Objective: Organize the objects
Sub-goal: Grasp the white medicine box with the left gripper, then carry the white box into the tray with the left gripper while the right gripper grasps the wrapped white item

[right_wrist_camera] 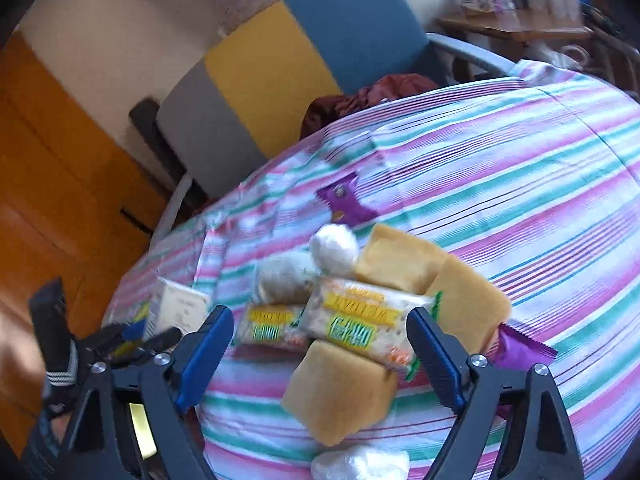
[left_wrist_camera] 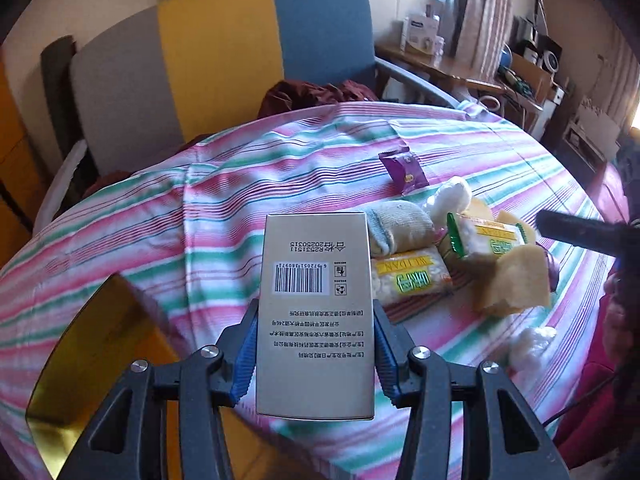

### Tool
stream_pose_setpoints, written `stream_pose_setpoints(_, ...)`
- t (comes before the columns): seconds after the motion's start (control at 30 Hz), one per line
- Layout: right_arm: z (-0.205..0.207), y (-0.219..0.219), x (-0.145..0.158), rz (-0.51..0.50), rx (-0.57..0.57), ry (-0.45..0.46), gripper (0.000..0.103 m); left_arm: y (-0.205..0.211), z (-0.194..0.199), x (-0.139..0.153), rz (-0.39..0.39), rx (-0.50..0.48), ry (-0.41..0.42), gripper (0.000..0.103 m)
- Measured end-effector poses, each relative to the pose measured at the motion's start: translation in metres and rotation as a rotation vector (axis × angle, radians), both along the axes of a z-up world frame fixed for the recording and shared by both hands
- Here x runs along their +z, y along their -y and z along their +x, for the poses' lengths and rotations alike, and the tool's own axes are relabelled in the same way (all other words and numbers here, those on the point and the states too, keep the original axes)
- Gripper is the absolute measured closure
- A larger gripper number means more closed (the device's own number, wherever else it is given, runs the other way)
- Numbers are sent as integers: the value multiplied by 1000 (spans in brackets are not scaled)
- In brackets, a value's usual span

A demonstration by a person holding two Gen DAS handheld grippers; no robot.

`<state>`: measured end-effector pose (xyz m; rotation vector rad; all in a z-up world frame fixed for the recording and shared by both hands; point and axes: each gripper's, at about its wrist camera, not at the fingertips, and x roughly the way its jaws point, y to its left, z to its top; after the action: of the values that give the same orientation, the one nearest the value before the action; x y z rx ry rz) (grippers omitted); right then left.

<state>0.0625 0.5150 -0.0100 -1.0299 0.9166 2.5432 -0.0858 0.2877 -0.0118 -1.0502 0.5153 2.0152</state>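
The box point(left_wrist_camera: 316, 312) is pinched between the blue pads of the left hand-held gripper point(left_wrist_camera: 315, 344), lifted off the striped cloth of the tabletop point(left_wrist_camera: 120, 216) and held out ahead of the camera. It is a pale, flat-sided carton with a barcode and lines of small print on the face that shows; its edges look crisp and undented.

As a judgement, sorting has only begun: one item is in hand, nothing looks placed yet, and the rest is jumbled together. A gold tray point(left_wrist_camera: 92, 360) lies below and to the left of the box and may be where it goes, though that is not certain.

Just beyond the box the pile sits in a heap: two snack packets point(left_wrist_camera: 412, 280) with yellow and green labels, one lying across the other, a rolled sock point(left_wrist_camera: 400, 226), yellow sponges point(left_wrist_camera: 512, 280), a white ball point(left_wrist_camera: 452, 196) and a purple wrapper point(left_wrist_camera: 404, 168) a little apart.

The right hand-held gripper point(right_wrist_camera: 320, 344) hangs over this heap with its pads spread wide to either side of the upper snack packet point(right_wrist_camera: 368, 328) and a sponge point(right_wrist_camera: 340, 392), touching neither as far as the blurred view shows. A clear bag point(right_wrist_camera: 360, 466) lies nearest the camera.
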Motion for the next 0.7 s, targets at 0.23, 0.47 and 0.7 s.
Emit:
stream_pose_setpoints(0.23,-4,17,-3,57,71,52,18,39,15,11,61,79,26,53)
stream_pose_setpoints(0.47,-4,32,-6,62,130,115,19,69,33,32,142,101,22,53)
stream_pose_setpoints(0.7,18,55,-18,96,184,261,19,106,40,30,185,157,61,53)
